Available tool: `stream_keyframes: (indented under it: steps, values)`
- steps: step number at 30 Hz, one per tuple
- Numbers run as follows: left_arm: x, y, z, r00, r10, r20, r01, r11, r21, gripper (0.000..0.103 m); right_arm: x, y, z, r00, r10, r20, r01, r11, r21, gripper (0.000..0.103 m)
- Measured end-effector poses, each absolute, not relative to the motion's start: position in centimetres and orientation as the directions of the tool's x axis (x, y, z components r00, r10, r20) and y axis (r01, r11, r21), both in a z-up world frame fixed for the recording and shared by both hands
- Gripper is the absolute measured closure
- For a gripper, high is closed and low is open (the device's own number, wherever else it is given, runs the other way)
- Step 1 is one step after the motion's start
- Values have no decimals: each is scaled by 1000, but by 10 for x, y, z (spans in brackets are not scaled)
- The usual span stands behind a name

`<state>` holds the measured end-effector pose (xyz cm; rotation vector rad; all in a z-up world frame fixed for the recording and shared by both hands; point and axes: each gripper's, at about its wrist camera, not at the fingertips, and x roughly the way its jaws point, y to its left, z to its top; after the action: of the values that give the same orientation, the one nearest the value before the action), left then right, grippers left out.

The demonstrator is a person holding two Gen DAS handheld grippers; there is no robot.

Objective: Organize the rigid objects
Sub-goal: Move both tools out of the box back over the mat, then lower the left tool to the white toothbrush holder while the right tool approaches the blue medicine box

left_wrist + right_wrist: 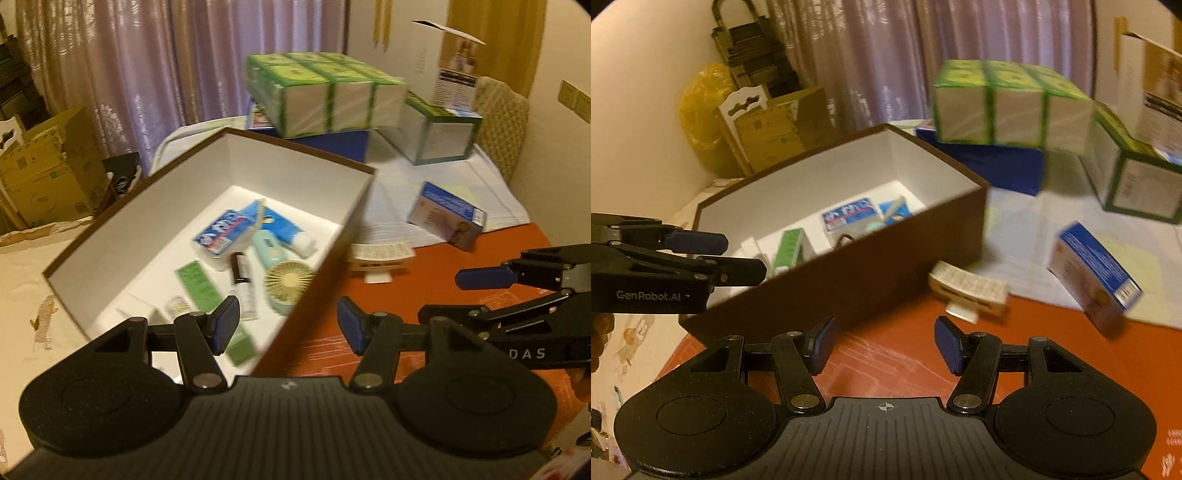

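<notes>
A brown box (321, 269) with a white inside holds a toothpaste carton (221, 236), a tube, a small round fan (290, 280), a little bottle and a green packet. My left gripper (288, 325) hovers open and empty over the box's near corner. My right gripper (885, 345) is open and empty above the orange mat (905, 354), just in front of the brown box (871, 273). Beyond it lie a cream labelled holder (967, 290) and a blue and white carton (1093, 273). Each gripper shows in the other's view: the right gripper (454, 295) and the left gripper (738, 254).
Wrapped green tissue boxes (325, 92) sit on a blue box (332, 146) at the back, with a green-edged box (443, 129) beside them on a white cloth (424, 184). A cardboard box (48, 173) stands off the table's left, a chair (502, 118) behind.
</notes>
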<state>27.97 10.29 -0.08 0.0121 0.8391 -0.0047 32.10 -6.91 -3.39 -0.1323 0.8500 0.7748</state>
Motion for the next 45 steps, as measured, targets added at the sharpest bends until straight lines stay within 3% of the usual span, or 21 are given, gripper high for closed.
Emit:
stream_keyframes:
  steps: [19,45]
  values:
    - [311,13,-35,651,-72,-755,91,996,-16,47,340,-179,-46,475,471,-743,-522,831,193,47]
    - [410,-31,-97,570,-5,-821,-5,1000,-9,43,442,-202,-83,477,388,-788,-492,861,127,47]
